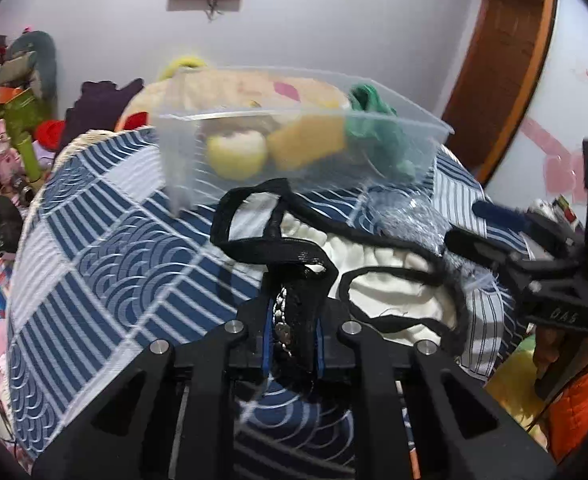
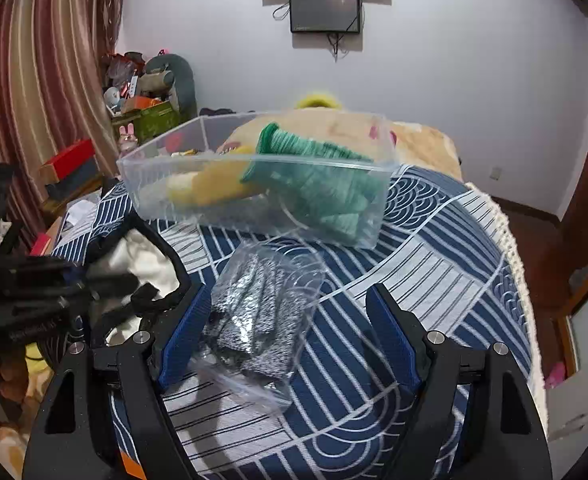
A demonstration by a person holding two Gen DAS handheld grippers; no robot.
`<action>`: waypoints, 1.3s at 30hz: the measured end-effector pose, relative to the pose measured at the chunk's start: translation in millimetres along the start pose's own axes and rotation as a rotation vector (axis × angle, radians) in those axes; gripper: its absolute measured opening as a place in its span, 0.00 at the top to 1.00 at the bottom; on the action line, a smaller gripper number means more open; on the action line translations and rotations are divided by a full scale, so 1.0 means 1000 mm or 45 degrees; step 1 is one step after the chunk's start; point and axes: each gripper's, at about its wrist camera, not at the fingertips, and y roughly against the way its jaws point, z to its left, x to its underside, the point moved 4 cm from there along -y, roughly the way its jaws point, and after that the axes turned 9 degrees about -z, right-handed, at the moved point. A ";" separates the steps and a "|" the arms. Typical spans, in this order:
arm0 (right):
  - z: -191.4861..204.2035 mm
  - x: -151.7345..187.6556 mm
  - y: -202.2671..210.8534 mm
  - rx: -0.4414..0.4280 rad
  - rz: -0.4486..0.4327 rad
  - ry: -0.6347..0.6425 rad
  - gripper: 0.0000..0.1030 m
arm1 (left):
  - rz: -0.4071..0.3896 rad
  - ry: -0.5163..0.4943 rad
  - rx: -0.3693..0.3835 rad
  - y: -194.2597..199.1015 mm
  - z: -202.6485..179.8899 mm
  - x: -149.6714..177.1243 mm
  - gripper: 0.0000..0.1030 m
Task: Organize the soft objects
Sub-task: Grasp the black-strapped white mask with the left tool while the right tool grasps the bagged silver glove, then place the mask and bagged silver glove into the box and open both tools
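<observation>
Left wrist view: my left gripper (image 1: 294, 336) is clenched on the black strap (image 1: 300, 320); right gripper (image 2: 289, 332) stands released around the bagged grey cloth (image 2: 253, 316), so I'd lift slowly toward the far clear bin (image 1: 197, 168).

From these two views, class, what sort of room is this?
Probably a bedroom: a quilted blue patterned bedspread, plush toys heaped in the corner, striped curtains.

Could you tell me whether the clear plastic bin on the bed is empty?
No, the clear plastic bin holds a green knitted item and yellow soft things.
</observation>
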 end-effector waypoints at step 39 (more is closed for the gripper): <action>0.005 -0.045 0.030 -0.061 -0.194 0.014 0.78 | -0.369 0.029 -0.087 0.056 0.031 -0.097 0.88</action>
